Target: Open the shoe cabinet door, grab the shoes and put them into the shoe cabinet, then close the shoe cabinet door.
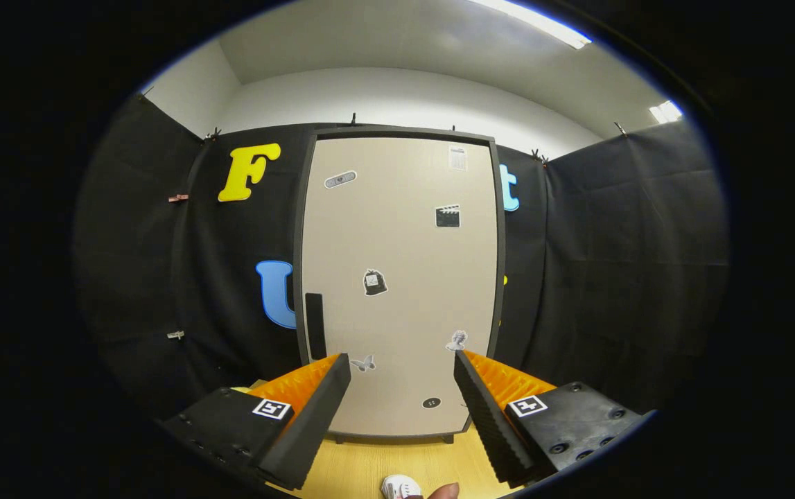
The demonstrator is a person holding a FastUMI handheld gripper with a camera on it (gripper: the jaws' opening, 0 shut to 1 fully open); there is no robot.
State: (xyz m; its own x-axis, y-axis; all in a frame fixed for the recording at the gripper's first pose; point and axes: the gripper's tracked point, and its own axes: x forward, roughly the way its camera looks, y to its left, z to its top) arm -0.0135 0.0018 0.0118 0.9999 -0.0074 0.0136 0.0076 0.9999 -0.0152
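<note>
The tall beige shoe cabinet with a dark frame [397, 277] stands upright on the light wooden worktop [355, 468], and its flat beige door [404, 242] is shut, so the first step of the task is, in my judgement, not yet done. The gripper [402, 365] faces the cabinet squarely, with its two fingers spread wide and nothing between them; they are apart from the door and hold nothing. This straight, released pose looks like a preparation for reaching the long black vertical handle [315, 324], which sits at the left edge of the door, in its lower half, just above the tip of the left finger. Several small stickers [374, 282] lie scattered over the door front; what they show is too small to tell. In front of the cabinet, near the foot of it and below the fingers, a small white shoe with pink marks [400, 487] lies on the worktop, but it is cut off, so its shape and direction are not clear. Just beside the shoe a fingertip of a person [444, 491] comes in, and the rest of the hand is hidden.
</note>
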